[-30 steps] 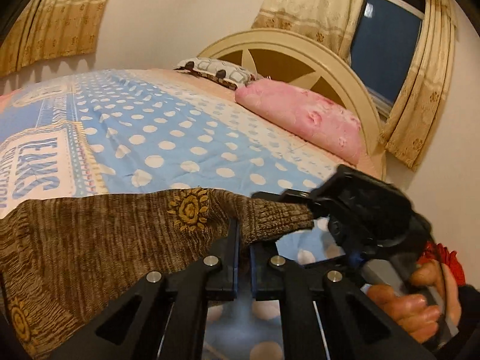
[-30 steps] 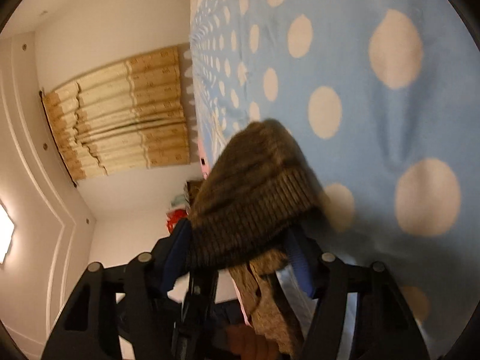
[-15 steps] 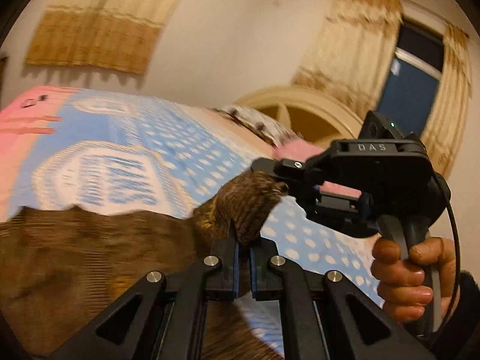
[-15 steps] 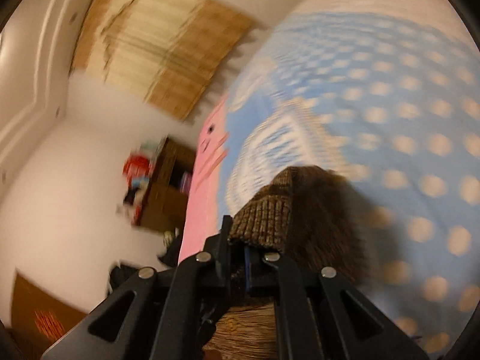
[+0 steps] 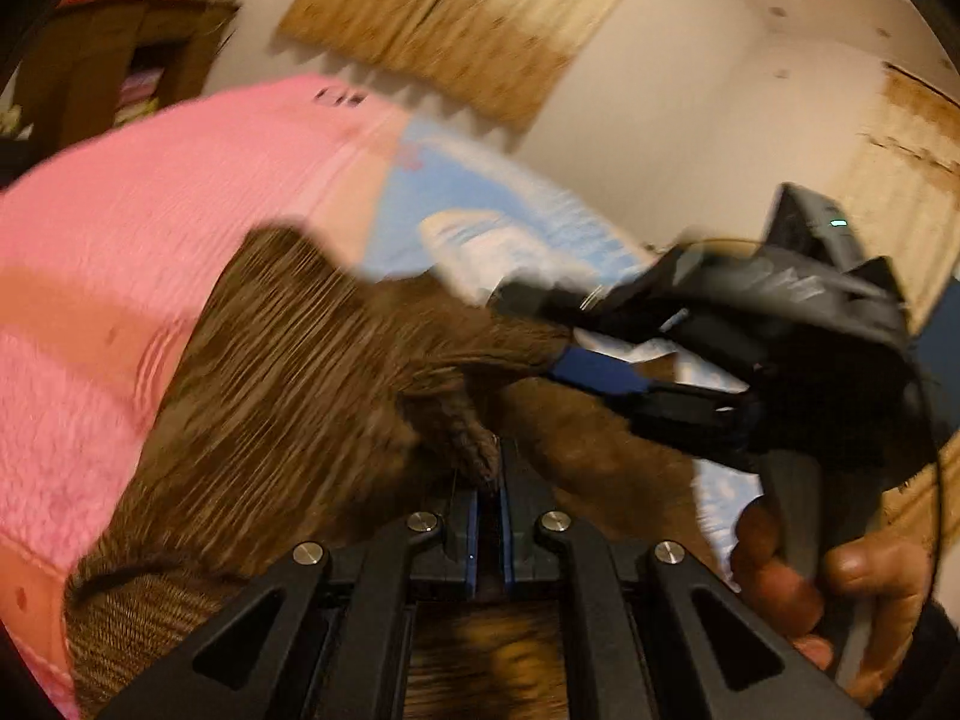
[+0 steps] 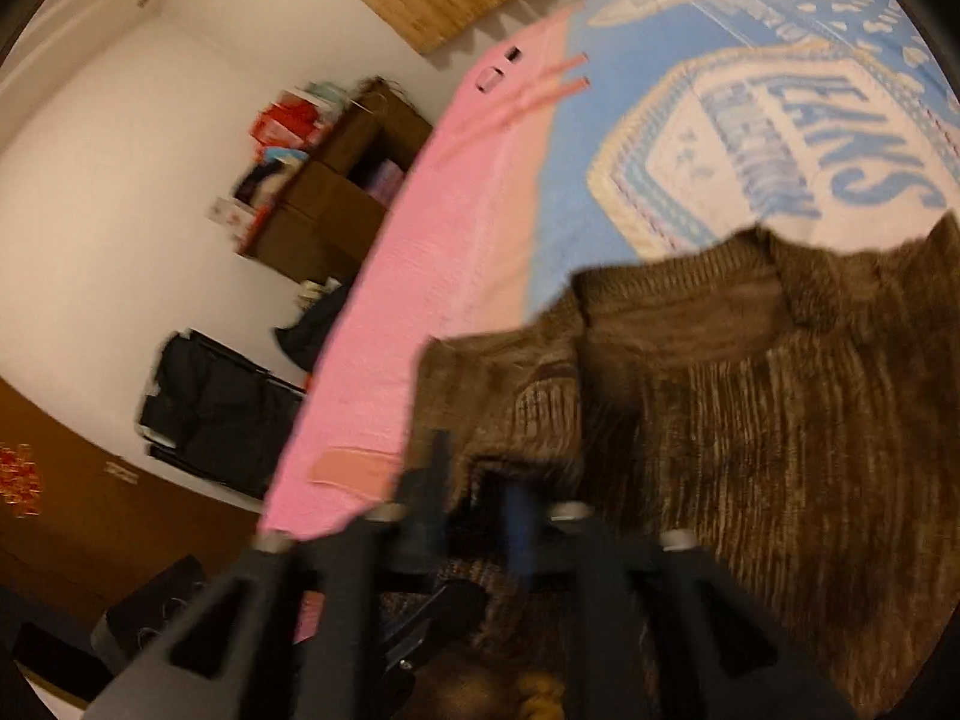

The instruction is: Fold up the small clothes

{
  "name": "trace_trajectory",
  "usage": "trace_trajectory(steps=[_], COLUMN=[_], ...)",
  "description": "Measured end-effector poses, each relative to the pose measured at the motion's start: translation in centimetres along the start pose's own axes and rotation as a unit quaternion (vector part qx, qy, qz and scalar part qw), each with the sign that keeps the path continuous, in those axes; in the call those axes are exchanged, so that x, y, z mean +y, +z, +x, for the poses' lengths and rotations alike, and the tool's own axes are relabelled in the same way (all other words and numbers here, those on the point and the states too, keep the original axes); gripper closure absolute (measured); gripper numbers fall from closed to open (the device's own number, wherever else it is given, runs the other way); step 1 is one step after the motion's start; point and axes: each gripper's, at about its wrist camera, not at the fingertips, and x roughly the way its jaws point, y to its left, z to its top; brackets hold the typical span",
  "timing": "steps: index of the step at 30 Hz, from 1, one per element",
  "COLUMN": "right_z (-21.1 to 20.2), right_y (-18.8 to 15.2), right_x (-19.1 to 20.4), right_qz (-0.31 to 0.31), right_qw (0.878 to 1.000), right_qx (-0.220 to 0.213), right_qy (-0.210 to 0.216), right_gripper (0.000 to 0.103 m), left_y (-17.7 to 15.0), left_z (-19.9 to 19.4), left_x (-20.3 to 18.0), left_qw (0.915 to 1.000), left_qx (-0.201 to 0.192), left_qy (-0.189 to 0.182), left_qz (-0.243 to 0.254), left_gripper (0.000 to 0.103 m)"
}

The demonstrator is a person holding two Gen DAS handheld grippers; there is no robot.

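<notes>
the brown knit sweater [image 5: 288,396] lay bunched across the pink and blue bedspread [image 5: 108,228]. the left gripper [image 5: 489,489] had its 2 fingers nearly together, pinching a ribbed fold of the knit. to the right, the right gripper [image 5: 564,354] gripped another part of the sweater; in its own blurred view its fingers looked slightly parted around the fabric [image 6: 480,498]. a risk was the loose knit slipping out during this fast swing, spoiling the fold. the brown shelf unit [image 6: 336,192] held colourful items too blurred to identify.
</notes>
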Motion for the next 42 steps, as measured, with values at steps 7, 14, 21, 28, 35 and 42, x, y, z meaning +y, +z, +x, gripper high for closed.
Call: trace_trajectory(steps=[7, 14, 21, 28, 35, 42], right_z=[-9.1, -10.1, -15.1, -13.1, -7.7, -10.5], right_y=[-1.0, -8.1, -8.1, -1.7, 0.5, 1.5], right_x=[-0.6, -6.1, -10.2, -7.2, -10.7, -16.4], right_qz=[-0.048, -0.110, -0.022, -0.078, -0.063, -0.010], right_qw=[0.994, 0.974, 0.971, 0.960, 0.961, 0.968], right_qx=[-0.100, -0.014, -0.081, -0.108, -0.054, -0.084], right_qy=[0.012, -0.197, -0.222, -0.246, -0.263, -0.237], right_gripper=[0.065, 0.075, 0.092, 0.033, 0.092, 0.096], left_y=[-0.3, -0.3, 1.3, 3.5, 3.7, 2.8], left_z=[-0.2, -3.4, -2.7, -0.4, 1.5, 3.8], left_x=[0.9, 1.1, 1.1, 1.3, 0.7, 2.0], left_qw=[0.9991, 0.9988, 0.9973, 0.9968, 0.9944, 0.9909], left_qx=[0.028, 0.017, 0.010, 0.012, 0.021, 0.031], left_qy=[0.027, 0.046, 0.067, 0.077, 0.098, 0.126], left_qz=[-0.016, 0.003, 0.028, 0.018, 0.035, 0.034], left_gripper=[0.091, 0.055, 0.053, 0.053, 0.053, 0.041])
